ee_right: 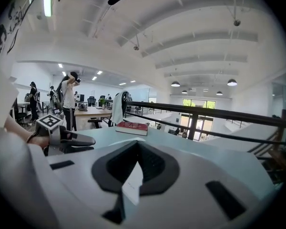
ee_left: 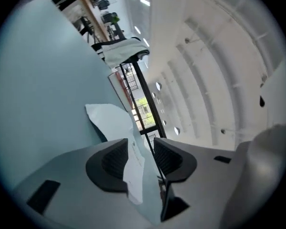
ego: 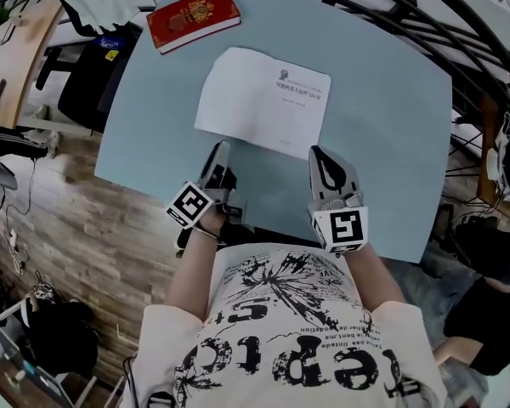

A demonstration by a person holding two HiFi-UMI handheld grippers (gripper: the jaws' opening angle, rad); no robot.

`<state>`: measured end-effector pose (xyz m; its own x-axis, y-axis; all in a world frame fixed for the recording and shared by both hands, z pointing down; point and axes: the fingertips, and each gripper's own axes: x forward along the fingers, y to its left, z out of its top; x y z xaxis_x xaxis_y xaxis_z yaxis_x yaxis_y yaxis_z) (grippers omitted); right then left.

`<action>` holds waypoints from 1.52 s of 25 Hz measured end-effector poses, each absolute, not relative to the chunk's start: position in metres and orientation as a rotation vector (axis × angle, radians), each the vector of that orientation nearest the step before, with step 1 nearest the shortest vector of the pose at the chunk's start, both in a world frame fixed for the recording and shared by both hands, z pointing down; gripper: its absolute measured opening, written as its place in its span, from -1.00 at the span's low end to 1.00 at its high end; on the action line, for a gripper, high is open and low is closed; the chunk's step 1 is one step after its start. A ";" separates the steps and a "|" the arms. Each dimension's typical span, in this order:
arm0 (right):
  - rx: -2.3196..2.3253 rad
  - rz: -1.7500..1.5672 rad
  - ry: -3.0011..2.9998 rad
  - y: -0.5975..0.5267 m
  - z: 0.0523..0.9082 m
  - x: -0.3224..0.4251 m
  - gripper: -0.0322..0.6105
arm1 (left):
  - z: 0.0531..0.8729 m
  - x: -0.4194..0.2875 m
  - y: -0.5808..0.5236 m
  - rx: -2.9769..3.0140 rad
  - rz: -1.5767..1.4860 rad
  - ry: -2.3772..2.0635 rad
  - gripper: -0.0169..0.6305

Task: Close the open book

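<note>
A white book [ego: 263, 99] lies flat in the middle of the light blue table [ego: 391, 143], one white face with small print turned up. My left gripper [ego: 219, 153] is rolled on its side at the book's near left edge, open. In the left gripper view the white book [ee_left: 109, 120] shows through the gap of that gripper [ee_left: 140, 159], and neither pad presses on it. My right gripper [ego: 320, 158] rests just short of the book's near right corner, shut and holding nothing. In the right gripper view only a white sliver of the book [ee_right: 133, 182] shows past that gripper [ee_right: 137, 163].
A closed red book [ego: 193, 17] lies at the table's far left corner. A black railing [ee_right: 205, 111] runs behind the table. A black chair [ego: 85, 83] and a wooden desk stand to the left. People stand in the office behind.
</note>
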<state>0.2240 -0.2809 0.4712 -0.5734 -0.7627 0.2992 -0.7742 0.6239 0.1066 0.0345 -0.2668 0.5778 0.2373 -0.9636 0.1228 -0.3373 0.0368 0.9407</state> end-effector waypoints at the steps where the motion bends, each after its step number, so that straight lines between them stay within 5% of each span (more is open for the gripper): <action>1: 1.234 0.056 -2.533 -0.282 0.473 0.224 -0.87 | 0.587 0.031 -0.268 1.432 -0.824 -1.268 -0.40; 15: 1.253 0.136 -2.507 -0.287 0.496 0.221 -0.87 | 0.656 -0.001 -0.301 1.030 -1.046 -1.157 -0.31; 19: 1.289 0.142 -2.492 -0.292 0.495 0.225 -0.87 | 0.658 -0.004 -0.311 0.969 -1.098 -1.126 -0.43; 23: 1.324 0.144 -2.468 -0.292 0.495 0.230 -0.87 | 0.662 -0.004 -0.312 0.967 -1.072 -1.138 -0.83; 31: 1.380 0.134 -2.457 -0.289 0.482 0.232 -0.87 | 0.622 0.011 -0.314 1.206 -1.006 -1.080 -0.87; 38: 1.422 0.103 -2.487 -0.277 0.460 0.230 -0.87 | 0.588 0.045 -0.308 1.569 -0.634 -1.153 -0.88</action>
<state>0.2299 -0.2772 0.4599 -0.4795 -0.8348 0.2706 -0.8543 0.5146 0.0736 0.0455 -0.3083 0.5877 0.3973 -0.9047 0.1538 -0.3547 0.0032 0.9350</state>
